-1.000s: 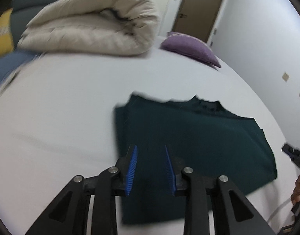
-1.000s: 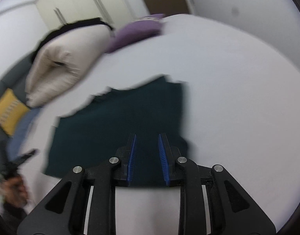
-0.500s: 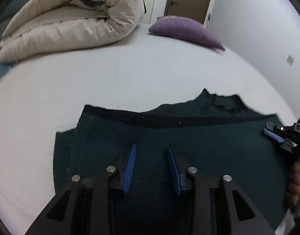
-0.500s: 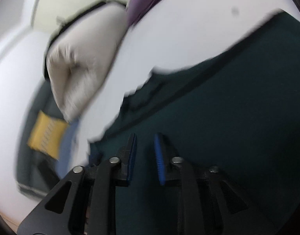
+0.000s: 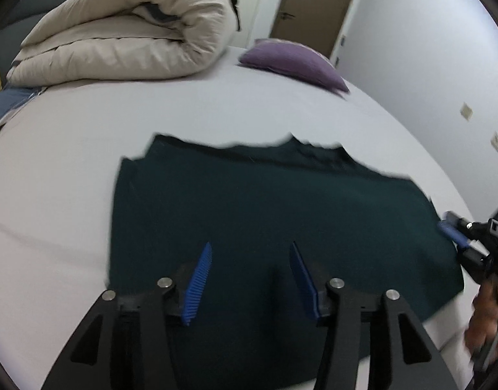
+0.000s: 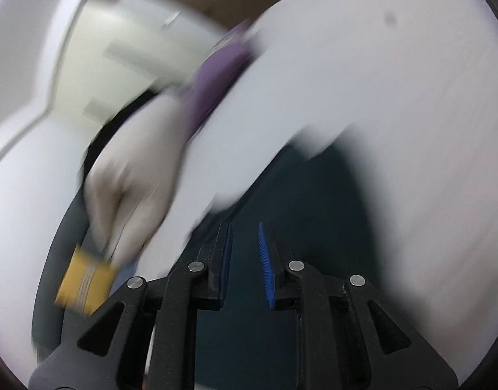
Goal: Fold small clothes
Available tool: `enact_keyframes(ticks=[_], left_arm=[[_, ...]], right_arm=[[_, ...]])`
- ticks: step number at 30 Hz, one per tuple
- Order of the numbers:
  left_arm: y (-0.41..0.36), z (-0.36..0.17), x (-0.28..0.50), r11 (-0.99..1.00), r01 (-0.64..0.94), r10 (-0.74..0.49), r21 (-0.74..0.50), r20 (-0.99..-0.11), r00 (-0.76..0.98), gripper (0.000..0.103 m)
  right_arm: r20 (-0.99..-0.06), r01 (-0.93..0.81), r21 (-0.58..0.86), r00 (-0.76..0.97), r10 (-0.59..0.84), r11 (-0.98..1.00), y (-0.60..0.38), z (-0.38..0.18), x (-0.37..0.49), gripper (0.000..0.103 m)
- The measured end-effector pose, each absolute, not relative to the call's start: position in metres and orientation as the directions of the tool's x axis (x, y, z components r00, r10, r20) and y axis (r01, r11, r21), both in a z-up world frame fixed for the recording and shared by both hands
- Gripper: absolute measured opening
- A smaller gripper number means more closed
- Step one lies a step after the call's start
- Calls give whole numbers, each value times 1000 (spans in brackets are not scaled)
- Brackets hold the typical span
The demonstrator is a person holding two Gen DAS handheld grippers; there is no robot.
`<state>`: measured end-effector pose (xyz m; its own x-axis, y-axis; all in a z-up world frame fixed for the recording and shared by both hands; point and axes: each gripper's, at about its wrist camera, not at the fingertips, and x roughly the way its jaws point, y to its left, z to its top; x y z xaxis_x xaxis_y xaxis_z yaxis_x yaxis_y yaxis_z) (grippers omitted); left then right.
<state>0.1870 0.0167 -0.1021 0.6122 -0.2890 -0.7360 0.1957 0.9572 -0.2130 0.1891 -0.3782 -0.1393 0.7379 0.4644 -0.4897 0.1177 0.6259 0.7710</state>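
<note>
While its jaws have just been opening, the left hand-held gripper (image 5: 250,279) hangs released over the lower middle of the dark green garment (image 5: 265,214), nothing pinched between its blue pads. At the frame's right edge the right hand-held gripper (image 5: 452,232) sits by the garment's side hem; its own blurred view shows narrowly parted jaws, gripping nothing. That garment lies flat on the white bed (image 5: 70,162), centre frame. Farther up, a rolled cream duvet (image 5: 125,32) and purple pillow (image 5: 294,61).
</note>
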Motion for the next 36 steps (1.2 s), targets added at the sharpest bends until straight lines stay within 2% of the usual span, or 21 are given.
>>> enact_keyframes(ticks=[3, 5, 6, 7, 8, 14, 17, 18, 21, 28, 32, 33, 34, 35, 36], left_arm=[[12, -130, 188, 968, 175, -247, -179, -793, 557, 56], [12, -135, 185, 969, 201, -236, -143, -779, 581, 57], [11, -134, 184, 970, 205, -230, -133, -780, 582, 57], [10, -133, 184, 971, 204, -225, -128, -783, 580, 57], [9, -133, 185, 971, 205, -222, -123, -785, 578, 57], [8, -136, 183, 969, 213, -228, -123, -778, 586, 57], [10, -137, 179, 969, 215, -229, -123, -776, 588, 58], [10, -137, 178, 969, 216, -228, -122, -776, 588, 58], [9, -137, 179, 969, 216, -226, -118, -776, 590, 58], [9, -137, 178, 969, 217, -228, -119, -775, 590, 58], [9, -138, 179, 969, 218, -227, -117, -774, 591, 58], [9, -138, 179, 969, 219, -227, -116, -774, 591, 58], [9, -138, 179, 969, 220, -227, -116, -774, 591, 58], [9, -138, 179, 968, 221, -227, -115, -774, 591, 58], [9, -138, 179, 968, 222, -228, -116, -773, 592, 58]], right_arm=[[-533, 1, 769, 552, 641, 639, -281, -169, 198, 18], [-578, 8, 759, 469, 668, 651, -253, -195, 206, 18], [-586, 21, 755, 469, 660, 656, -250, -205, 205, 14], [-556, 34, 779, 501, 663, 626, -259, -209, 204, 7], [-529, 70, 807, 527, 666, 586, -270, -211, 200, 7], [-559, 260, 779, 700, 445, 570, -384, -197, 169, 9], [-575, 357, 748, 771, 276, 560, -426, -180, 145, 11], [-572, 375, 742, 787, 233, 555, -438, -173, 141, 16], [-547, 342, 740, 807, 223, 580, -446, -152, 140, 27], [-514, 103, 714, 749, 418, 693, -349, -124, 188, 33], [-539, 90, 709, 710, 454, 700, -322, -136, 205, 36], [-553, 109, 716, 691, 466, 689, -321, -147, 215, 44], [-590, 149, 700, 672, 448, 698, -321, -160, 213, 47], [-628, 190, 678, 652, 425, 710, -325, -174, 217, 47], [-612, 176, 692, 658, 439, 700, -328, -185, 220, 46]])
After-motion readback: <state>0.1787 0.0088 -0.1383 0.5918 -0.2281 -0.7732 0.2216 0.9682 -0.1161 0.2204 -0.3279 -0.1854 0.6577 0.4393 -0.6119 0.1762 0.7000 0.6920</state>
